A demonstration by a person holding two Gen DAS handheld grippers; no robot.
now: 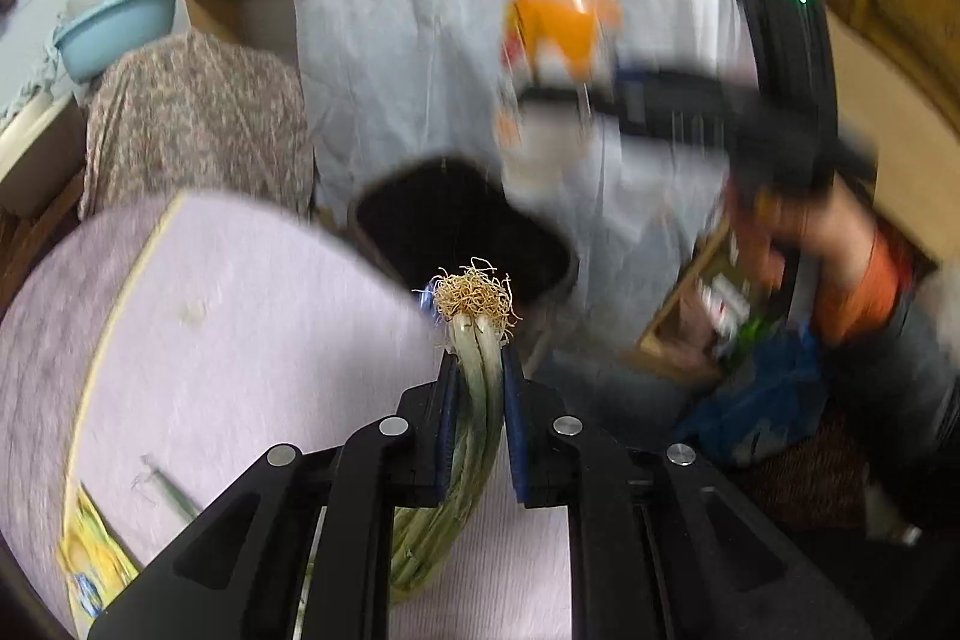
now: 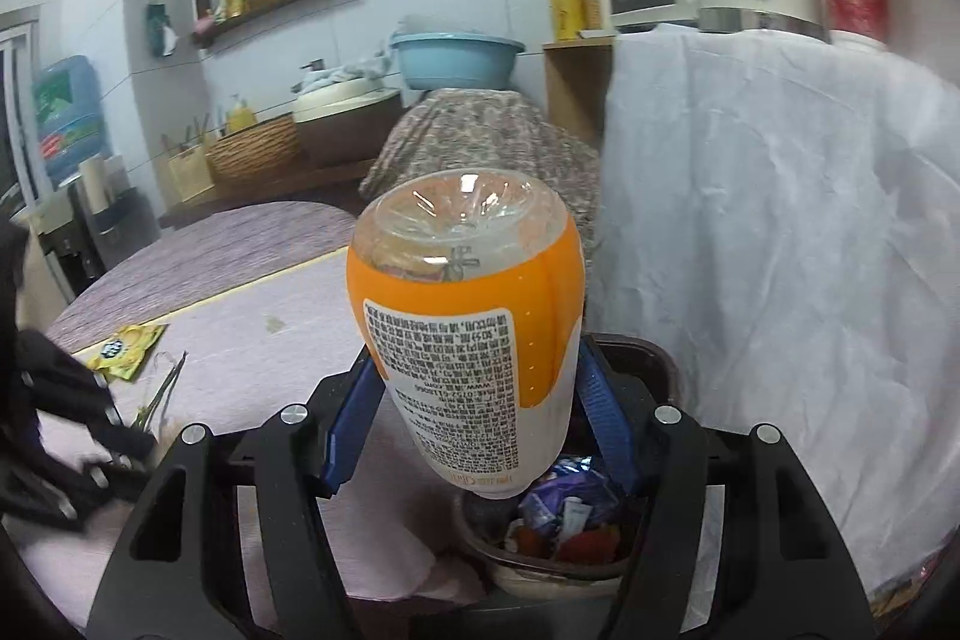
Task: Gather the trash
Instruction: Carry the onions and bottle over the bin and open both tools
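Observation:
My left gripper (image 1: pixel 478 358) is shut on a bunch of scallion ends (image 1: pixel 477 304), with the dry roots sticking out past the blue pads, above the edge of the lilac-clothed table (image 1: pixel 240 340). Just beyond it stands a dark trash bin (image 1: pixel 372 196). My right gripper (image 2: pixel 474 370) is shut on an empty plastic bottle with an orange label (image 2: pixel 468 304), held bottom forward over the trash bin (image 2: pixel 660 358), which holds wrappers. In the left wrist view the right gripper (image 1: pixel 660 100) and the bottle (image 1: pixel 558 34) show blurred above the bin.
A yellow wrapper (image 2: pixel 126 349) and a thin green scallion scrap (image 2: pixel 168 382) lie on the table (image 2: pixel 240 328). A white cloth-draped counter (image 2: pixel 780 220) stands behind the bin, with a kettle and a microwave on top. A patterned covered seat (image 2: pixel 480 148) is beyond the table.

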